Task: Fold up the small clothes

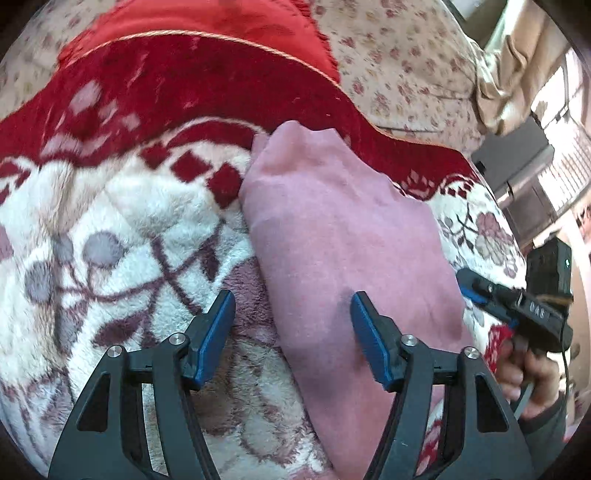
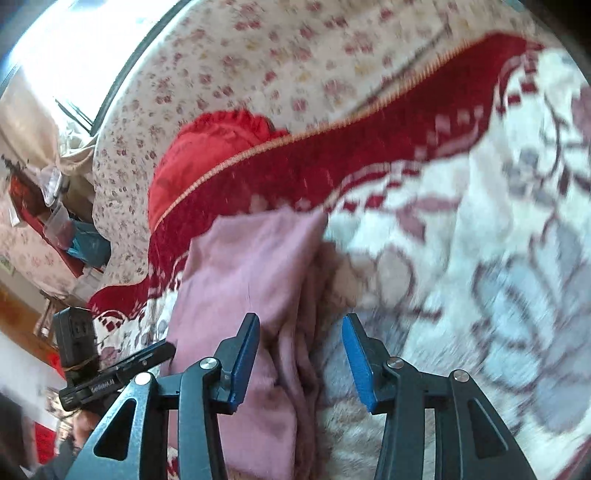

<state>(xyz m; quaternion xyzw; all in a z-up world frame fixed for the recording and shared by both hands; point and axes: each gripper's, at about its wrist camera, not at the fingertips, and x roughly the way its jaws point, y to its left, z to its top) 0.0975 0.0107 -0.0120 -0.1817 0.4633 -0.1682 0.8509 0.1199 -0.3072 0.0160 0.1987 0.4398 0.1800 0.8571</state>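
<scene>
A pink garment (image 1: 332, 236) lies folded in a long strip on a fluffy white and red blanket (image 1: 110, 229). It also shows in the right wrist view (image 2: 251, 266), with its layered edge on the right side. My left gripper (image 1: 291, 310) is open and empty above the garment's left edge. My right gripper (image 2: 301, 332) is open and empty above the garment's layered edge. The right gripper also shows at the right edge of the left wrist view (image 1: 469, 284); the left gripper shows at the lower left of the right wrist view (image 2: 162, 350).
A red cushion (image 1: 221, 18) lies behind the blanket. A flowered beige sheet (image 1: 399, 66) covers the surface beyond. Furniture and a bright window (image 1: 554, 147) are at the far right. Cluttered shelves (image 2: 55, 221) show at the left of the right wrist view.
</scene>
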